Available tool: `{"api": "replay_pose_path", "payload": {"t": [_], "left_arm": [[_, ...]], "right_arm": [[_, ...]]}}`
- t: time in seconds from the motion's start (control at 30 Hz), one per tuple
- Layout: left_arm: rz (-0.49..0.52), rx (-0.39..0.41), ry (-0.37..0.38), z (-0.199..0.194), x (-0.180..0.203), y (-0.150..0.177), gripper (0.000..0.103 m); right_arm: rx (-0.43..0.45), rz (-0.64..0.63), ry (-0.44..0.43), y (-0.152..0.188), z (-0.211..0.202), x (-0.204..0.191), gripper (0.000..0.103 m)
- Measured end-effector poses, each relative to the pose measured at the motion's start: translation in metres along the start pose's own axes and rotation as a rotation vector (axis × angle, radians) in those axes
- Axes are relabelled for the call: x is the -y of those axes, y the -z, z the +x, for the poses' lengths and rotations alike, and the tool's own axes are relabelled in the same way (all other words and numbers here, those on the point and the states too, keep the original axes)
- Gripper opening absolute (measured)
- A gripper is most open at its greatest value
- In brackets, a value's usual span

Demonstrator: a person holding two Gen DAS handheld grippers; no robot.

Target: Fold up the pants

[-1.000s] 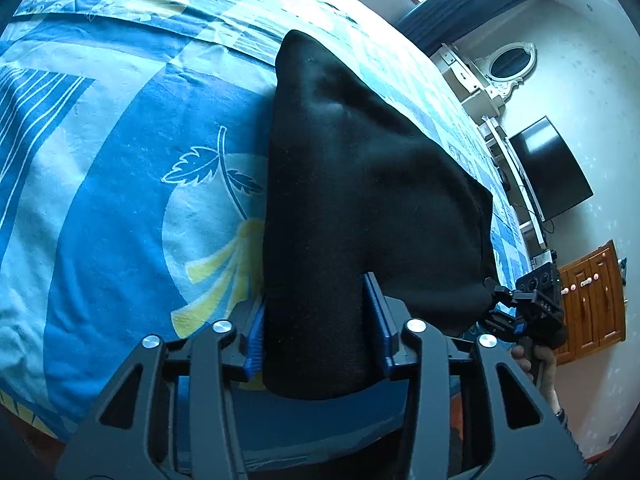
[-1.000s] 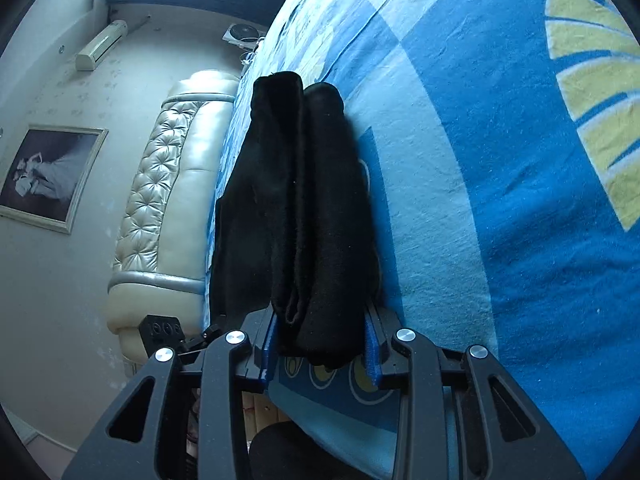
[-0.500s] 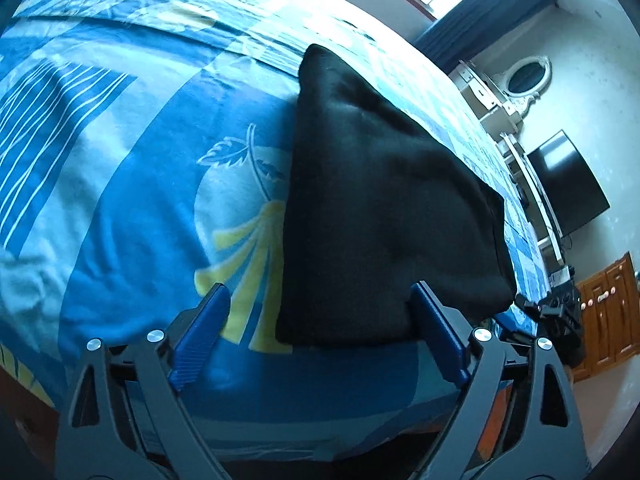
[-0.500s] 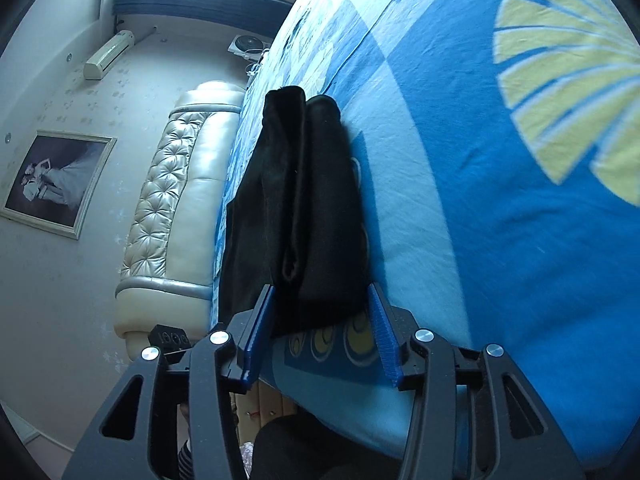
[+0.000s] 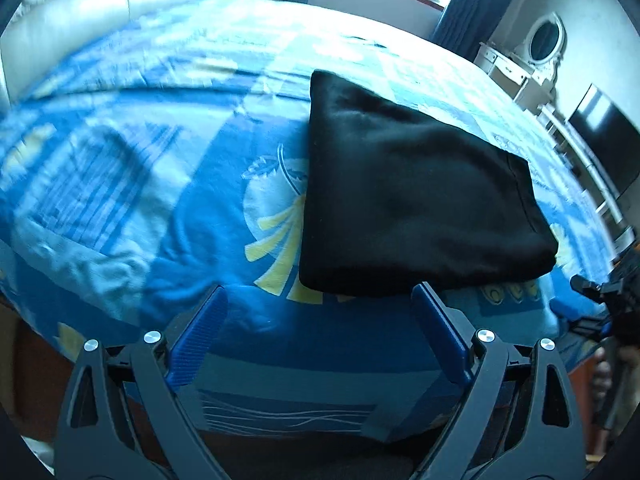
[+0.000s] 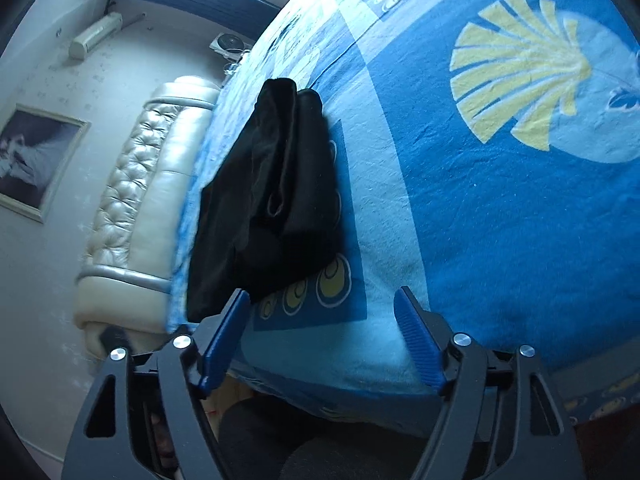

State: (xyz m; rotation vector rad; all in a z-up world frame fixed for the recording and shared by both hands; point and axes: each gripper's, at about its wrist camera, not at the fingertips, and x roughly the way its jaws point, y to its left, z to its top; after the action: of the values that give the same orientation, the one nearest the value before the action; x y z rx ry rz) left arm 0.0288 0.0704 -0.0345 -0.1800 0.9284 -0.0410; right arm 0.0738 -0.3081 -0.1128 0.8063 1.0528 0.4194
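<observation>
Black pants (image 5: 400, 208) lie folded into a thick stack on the blue patterned bed cover (image 5: 120, 160). My left gripper (image 5: 319, 292) hovers just in front of the stack's near edge, open wide, with its blue pads (image 5: 200, 332) clear of the cloth. In the right wrist view the pants (image 6: 272, 200) show their layered end, near the bed's edge. My right gripper (image 6: 321, 294) sits back from that end with its jaws opening and only bed cover (image 6: 480, 220) between them. The right gripper (image 5: 600, 300) also shows at the left wrist view's right edge.
A cream tufted headboard (image 6: 132, 200) runs along the bed's far side. A dark TV screen (image 5: 600, 136) and a white dresser with an oval mirror (image 5: 540, 40) stand beyond the bed. A framed picture (image 6: 32, 160) hangs on the wall.
Both grippers let go of the folded pants, spread their jaws and drew back from the stack. The pants stayed lying on the bed.
</observation>
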Motion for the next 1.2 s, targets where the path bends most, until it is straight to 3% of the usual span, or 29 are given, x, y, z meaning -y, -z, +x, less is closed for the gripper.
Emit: {"api": "replay_pose_path", "payload": {"t": [0.13, 0.2, 0.3, 0.5, 0.63, 0.9, 1.2], "left_arm": [[-0.007, 0.054, -0.023, -0.021, 0.008, 0.003, 0.093], [-0.007, 0.066, -0.027, -0.028, 0.010, 0.005, 0.094], [-0.007, 0.082, -0.032, -0.037, 0.014, 0.007, 0.094], [0.033, 0.147, -0.060, -0.060, 0.026, 0.015, 0.097], [0.076, 0.196, -0.080, -0.066, 0.037, 0.018, 0.101], [0.057, 0.193, -0.079, -0.059, 0.041, 0.021, 0.101], [0.069, 0.178, -0.083, -0.055, 0.044, 0.021, 0.101]], "right_arm": [[0.047, -0.121, 0.160, 0.013, -0.002, -0.022, 0.074], [0.114, -0.197, 0.287, 0.023, -0.005, -0.040, 0.074], [0.186, -0.247, 0.373, 0.033, -0.011, -0.056, 0.074], [0.264, -0.356, 0.442, 0.052, -0.013, -0.082, 0.079], [0.271, -0.398, 0.478, 0.055, -0.007, -0.089, 0.080], [0.289, -0.459, 0.538, 0.063, 0.000, -0.097, 0.082], [0.270, -0.473, 0.532, 0.069, 0.008, -0.101, 0.085]]}}
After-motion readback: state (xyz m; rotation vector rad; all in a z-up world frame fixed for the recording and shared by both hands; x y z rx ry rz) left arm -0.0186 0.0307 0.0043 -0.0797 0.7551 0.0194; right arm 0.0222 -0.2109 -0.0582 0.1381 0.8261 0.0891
